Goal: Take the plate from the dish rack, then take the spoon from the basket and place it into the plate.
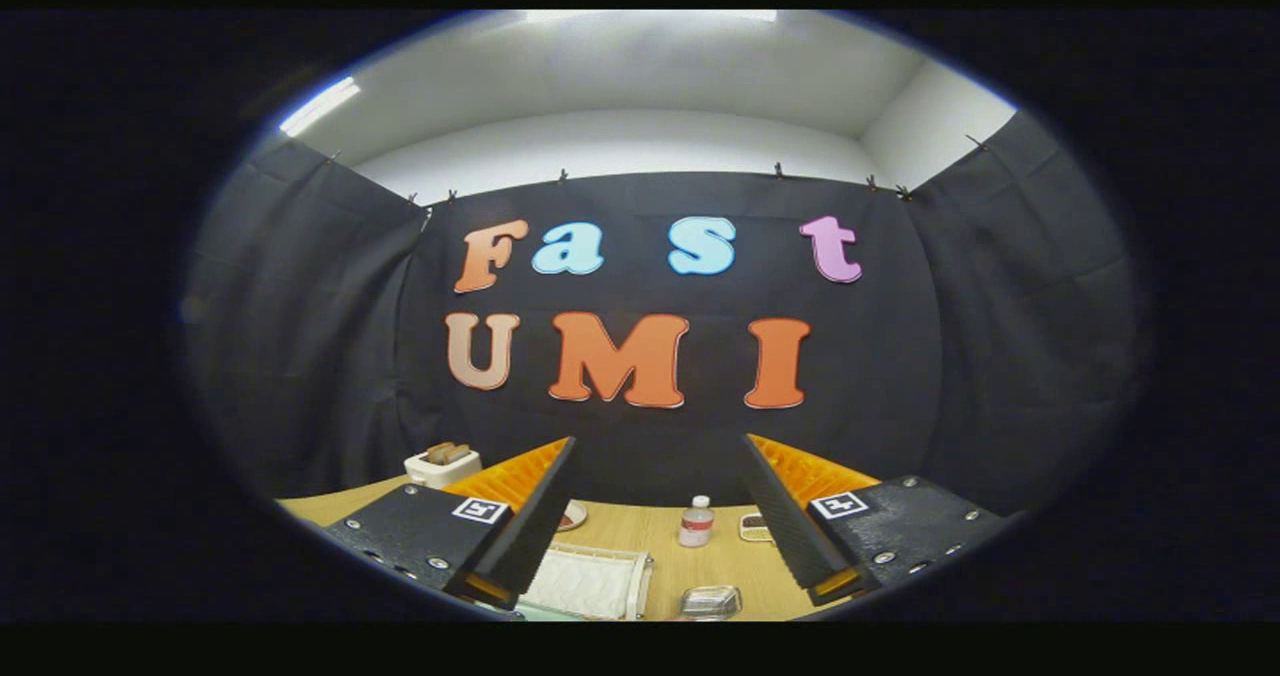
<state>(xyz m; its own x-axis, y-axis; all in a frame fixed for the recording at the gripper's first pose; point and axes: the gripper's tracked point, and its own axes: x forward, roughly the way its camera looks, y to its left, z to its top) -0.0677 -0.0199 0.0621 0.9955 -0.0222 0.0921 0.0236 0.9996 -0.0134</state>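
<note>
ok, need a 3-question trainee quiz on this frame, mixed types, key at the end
1. True or false: the tongs are shut on the small bottle.
2. What sits on the wooden table near the booth's back wall, beyond the left finger?
A. a white toaster holding bread
B. a kettle
C. a pan
3. Fill in: the pale folded ____ lies on the table just beside the left finger.

Key:
1. False. The tongs are open and hold nothing; the bottle stands beyond them.
2. A, the toaster.
3. cloth.
</note>
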